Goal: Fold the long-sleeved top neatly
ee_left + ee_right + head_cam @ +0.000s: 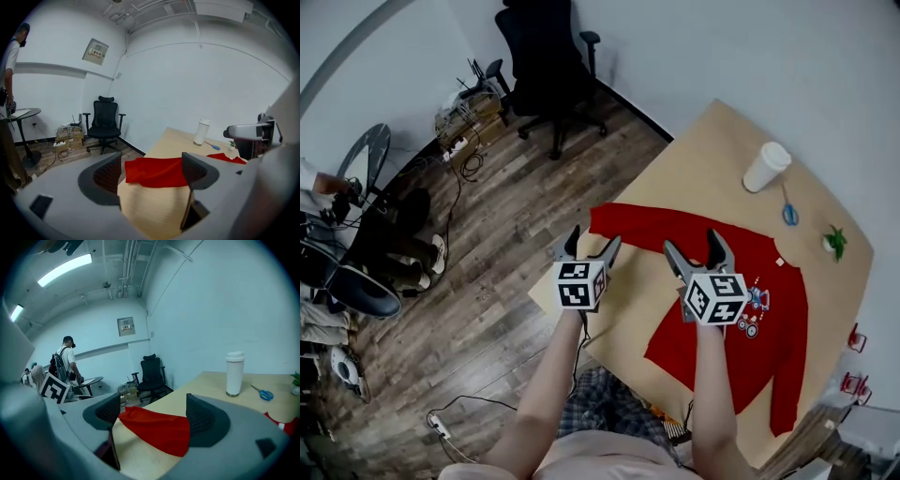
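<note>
A light wooden table [694,159] is filling the right side of the head view, standing on a dark wood floor [506,281]. A red long-sleeved top [722,291] is lying spread out flat on the table, front side up (a small printed picture is showing on the chest). One sleeve is reaching toward the table's left edge, and the other is running down along the side nearest me.

A black office chair [539,56] is standing on the floor beyond the table, well apart from the top.

I am holding my left gripper [592,242] in the air above the table's left edge, near the end of the stretched-out sleeve. Its jaws are standing wide apart with nothing between them; through the gap I am seeing only the sleeve and bare table beyond. I am holding my right gripper [694,246] just beside it, above the top's body. Its jaws are also spread wide and gripping nothing.

A white lidded cup [766,166] is standing upright near the far edge. Blue-handled scissors [789,214] are lying near it, and a small green plant [835,242] is sitting further right.
</note>
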